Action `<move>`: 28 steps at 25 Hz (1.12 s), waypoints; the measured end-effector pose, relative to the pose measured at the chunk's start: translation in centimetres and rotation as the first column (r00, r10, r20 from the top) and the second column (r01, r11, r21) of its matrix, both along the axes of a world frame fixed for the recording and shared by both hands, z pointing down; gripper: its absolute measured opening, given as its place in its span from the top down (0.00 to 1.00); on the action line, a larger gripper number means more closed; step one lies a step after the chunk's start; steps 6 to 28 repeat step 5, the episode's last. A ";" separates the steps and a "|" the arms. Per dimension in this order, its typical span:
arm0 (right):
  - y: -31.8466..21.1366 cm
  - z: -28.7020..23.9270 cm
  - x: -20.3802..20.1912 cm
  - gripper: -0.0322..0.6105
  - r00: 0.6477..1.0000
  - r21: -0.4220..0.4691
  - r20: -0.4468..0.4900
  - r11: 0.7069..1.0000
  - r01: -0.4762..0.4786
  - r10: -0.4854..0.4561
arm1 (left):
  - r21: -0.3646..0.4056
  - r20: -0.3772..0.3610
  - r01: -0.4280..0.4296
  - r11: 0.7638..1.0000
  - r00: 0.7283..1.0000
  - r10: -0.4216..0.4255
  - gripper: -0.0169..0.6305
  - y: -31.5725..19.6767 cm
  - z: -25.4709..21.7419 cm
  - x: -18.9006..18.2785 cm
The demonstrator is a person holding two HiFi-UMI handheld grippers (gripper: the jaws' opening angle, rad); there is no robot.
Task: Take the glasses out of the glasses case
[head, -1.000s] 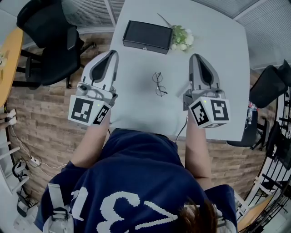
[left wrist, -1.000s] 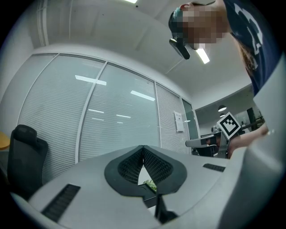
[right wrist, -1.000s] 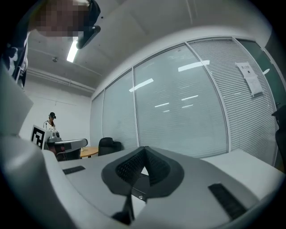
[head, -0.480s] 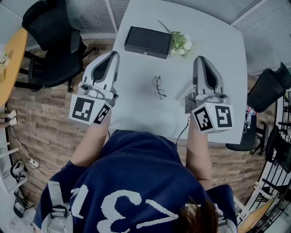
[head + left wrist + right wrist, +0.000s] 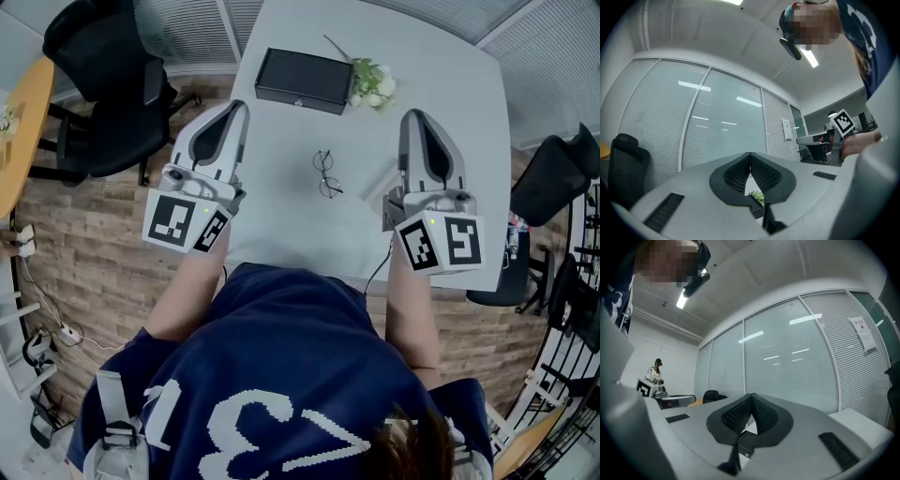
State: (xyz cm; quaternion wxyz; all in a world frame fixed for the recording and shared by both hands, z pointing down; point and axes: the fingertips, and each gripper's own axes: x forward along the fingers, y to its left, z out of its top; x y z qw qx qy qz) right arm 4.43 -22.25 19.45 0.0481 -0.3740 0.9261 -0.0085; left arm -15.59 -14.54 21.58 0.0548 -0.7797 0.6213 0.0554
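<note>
The left gripper (image 5: pixel 750 157) is pointing across a white table, its jaws pressing together at the tips with nothing between them. In the small gap below them, green leaves (image 5: pixel 758 198) and a dark case (image 5: pixel 757 212) are showing. At left, a black chair (image 5: pixel 626 164) is standing before a glass wall (image 5: pixel 717 126). The right gripper (image 5: pixel 811 138) is hovering at right.

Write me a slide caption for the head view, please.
Glasses lie on the table near the closed black case, left tongs and right tongs shut, empty.
</note>
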 end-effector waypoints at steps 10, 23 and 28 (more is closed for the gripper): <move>0.2 0.1 -0.3 0.91 1.000 0.009 -0.011 1.000 0.004 -0.004 | -0.002 -0.003 0.004 1.000 1.000 -0.004 0.95 0.0 0.2 0.0; 0.2 0.1 -0.3 0.91 1.000 0.009 -0.011 1.000 0.004 -0.004 | -0.002 -0.003 0.004 1.000 1.000 -0.004 0.95 0.0 0.2 0.0; 0.2 0.1 -0.3 0.91 1.000 0.009 -0.011 1.000 0.004 -0.004 | -0.002 -0.003 0.004 1.000 1.000 -0.004 0.95 0.0 0.2 0.0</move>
